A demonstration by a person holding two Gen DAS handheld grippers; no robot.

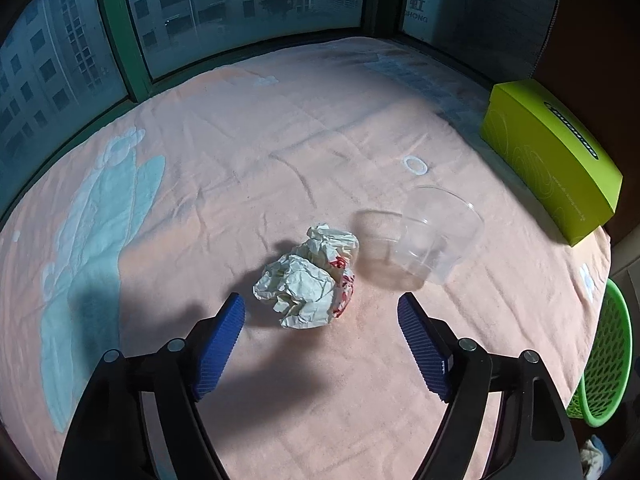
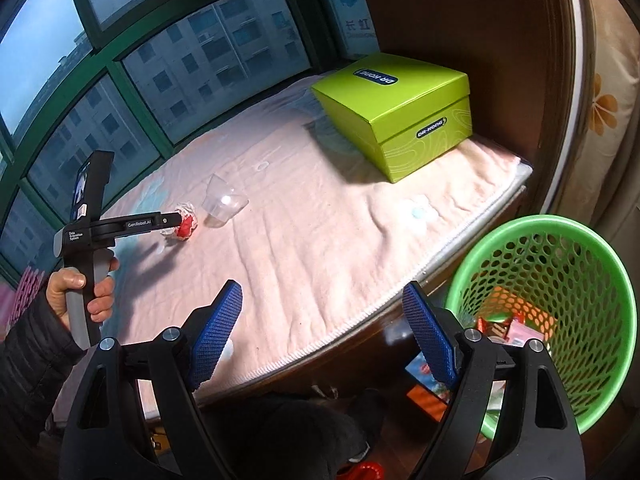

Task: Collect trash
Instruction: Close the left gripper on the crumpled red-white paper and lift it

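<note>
Basket (image 2: 600, 256) has some wrappers; paper wad (image 1: 308, 276) and plastic cup (image 1: 424, 240) remain on bed (image 1: 280, 140) (both tools, left tool (image 1: 320, 312) and right tool (image 2: 320, 304), spread, empty).

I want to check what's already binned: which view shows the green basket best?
The right wrist view: the basket shows its whole rim and the wrappers inside. The left wrist view catches only a sliver of its mesh wall at the right edge, contents hidden.

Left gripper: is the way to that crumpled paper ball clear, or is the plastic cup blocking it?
Probably clear. The left gripper has its jaws open with the crumpled paper ball just ahead, between them, nothing over it. The clear plastic cup lies on its side, off to the right of the ball.
</note>
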